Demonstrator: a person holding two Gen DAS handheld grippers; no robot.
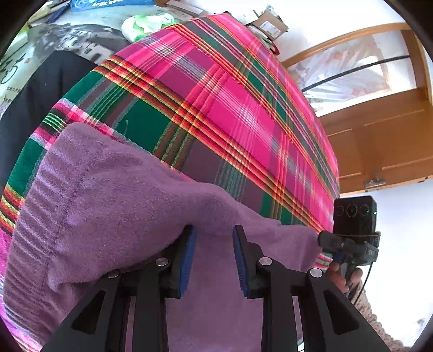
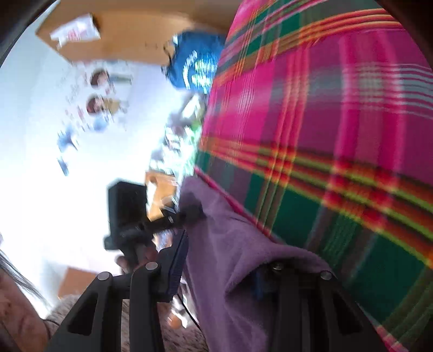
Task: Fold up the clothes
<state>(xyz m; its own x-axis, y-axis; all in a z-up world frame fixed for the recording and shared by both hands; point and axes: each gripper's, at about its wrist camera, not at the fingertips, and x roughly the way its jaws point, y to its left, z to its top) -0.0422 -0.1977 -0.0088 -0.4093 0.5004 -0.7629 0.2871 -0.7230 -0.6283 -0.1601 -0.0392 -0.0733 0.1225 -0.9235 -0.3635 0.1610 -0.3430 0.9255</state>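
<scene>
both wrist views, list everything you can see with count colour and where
purple garment: one, fleecy, lying on the plaid cloth, nearest both grippers
plaid cloth: one, pink, green and purple, covering the surface
black garment: one, far left of the plaid cloth
white and green bundle: one, past the far end of the cloth
blue bag: one, blurred, beyond the cloth's edge
cardboard box: one, brown, far end
wooden door: one, brown, at the right in the left wrist view
left gripper: one, black with blue pads, jaws apart over the purple garment
right gripper: one, black, purple fabric draped between its jaws, grip unclear
hand: one, holding the right gripper's handle
</scene>
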